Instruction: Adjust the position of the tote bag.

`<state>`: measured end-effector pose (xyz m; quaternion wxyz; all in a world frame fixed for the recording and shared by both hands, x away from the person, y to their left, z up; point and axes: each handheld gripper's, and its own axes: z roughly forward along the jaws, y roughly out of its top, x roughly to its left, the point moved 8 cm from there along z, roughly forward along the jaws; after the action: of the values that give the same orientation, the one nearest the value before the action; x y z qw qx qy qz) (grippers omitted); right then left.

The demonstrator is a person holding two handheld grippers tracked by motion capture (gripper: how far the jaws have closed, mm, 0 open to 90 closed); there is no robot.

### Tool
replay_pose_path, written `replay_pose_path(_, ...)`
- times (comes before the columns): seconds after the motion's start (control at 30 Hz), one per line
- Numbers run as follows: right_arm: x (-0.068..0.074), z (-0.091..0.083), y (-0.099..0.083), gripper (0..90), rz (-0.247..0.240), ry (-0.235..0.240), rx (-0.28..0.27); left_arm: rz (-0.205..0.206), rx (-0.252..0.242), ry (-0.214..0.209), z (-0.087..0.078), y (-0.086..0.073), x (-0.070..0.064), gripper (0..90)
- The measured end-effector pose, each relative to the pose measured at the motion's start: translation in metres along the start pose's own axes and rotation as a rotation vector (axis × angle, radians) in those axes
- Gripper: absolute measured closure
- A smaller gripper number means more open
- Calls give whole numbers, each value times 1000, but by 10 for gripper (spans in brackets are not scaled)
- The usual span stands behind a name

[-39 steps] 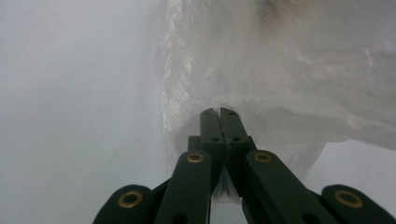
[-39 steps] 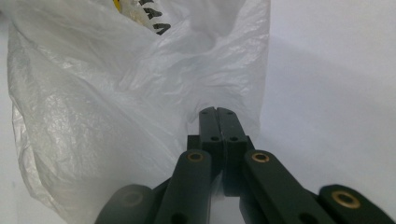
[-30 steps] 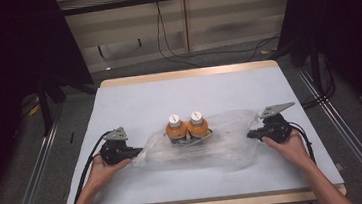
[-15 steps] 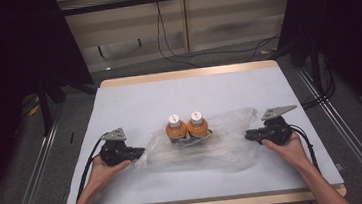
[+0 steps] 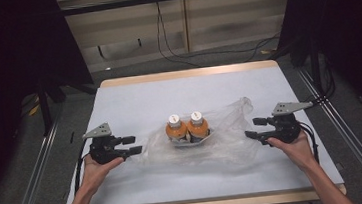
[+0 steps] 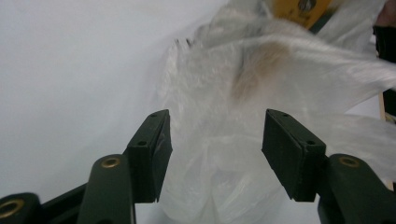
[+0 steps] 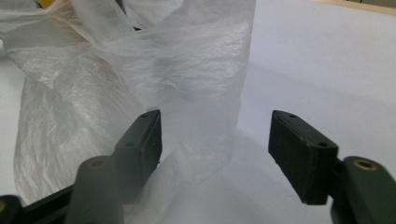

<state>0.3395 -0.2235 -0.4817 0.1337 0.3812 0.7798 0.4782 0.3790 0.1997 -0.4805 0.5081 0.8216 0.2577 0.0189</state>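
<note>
Scene: two orange bottles (image 5: pixel 187 127) stand mid-tabletop (image 5: pixel 133 99) inside clear plastic bag (image 5: pixel 232 137).
L gripper (image 5: pixel 132 145): spread, at bag's left edge, nothing pinched.
R gripper (image 5: pixel 253 128): spread, at right edge.
Progress: bottles bagged; bag apparently not yet gripped.

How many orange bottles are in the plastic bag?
2. One orange bottle stands on the left and the other bottle right beside it, mid-table inside the clear plastic bag. The crumpled bag might hide more.

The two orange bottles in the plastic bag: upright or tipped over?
Upright. In the high view both orange bottles stand side by side, white caps up, with the clear plastic bag spread flat around them on the table.
</note>
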Motion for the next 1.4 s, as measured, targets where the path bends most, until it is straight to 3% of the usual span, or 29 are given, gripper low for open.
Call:
replay_pose_path(0.1, 3, -5, 9, 282, -1, 3, -32, 16, -28, 2, -6, 11, -5, 422)
replay_pose_path(0.3, 11, -20, 28, 254, -6, 16, -99, 46, -131, 23, -26, 39, -15, 469)
replay_pose_path(0.5, 17, -28, 43, 293, -22, 20, -120, 80, -144, 22, -27, 52, -27, 595)
replay_pose_path(0.63, 21, -23, 57, 453, -41, 24, -137, 130, -118, -14, -14, 61, -41, 676)
replay_pose_path(0.77, 31, -16, 73, 647, -70, 60, -152, 185, -78, -58, 2, 70, -58, 774)
replay_pose_path(0.87, 38, -10, 80, 710, -88, 80, -146, 199, -76, -75, 9, 80, -69, 822)
replay_pose_path(1.0, 46, -3, 90, 803, -108, 111, -145, 228, -34, -100, 21, 84, -77, 887)
replay_pose_path(1.17, 51, 17, 100, 864, -128, 124, -101, 231, 87, -90, 52, 66, -70, 900)
replay_pose_path(1.2, 53, 22, 101, 874, -136, 129, -89, 212, 79, -121, 55, 63, -71, 900)
replay_pose_path(1.3, 55, 40, 101, 878, -151, 135, -40, 223, 120, -85, 56, 57, -64, 900)
replay_pose_path(1.4, 54, 58, 97, 885, -140, 140, -4, 196, 120, -80, 56, 52, -59, 900)
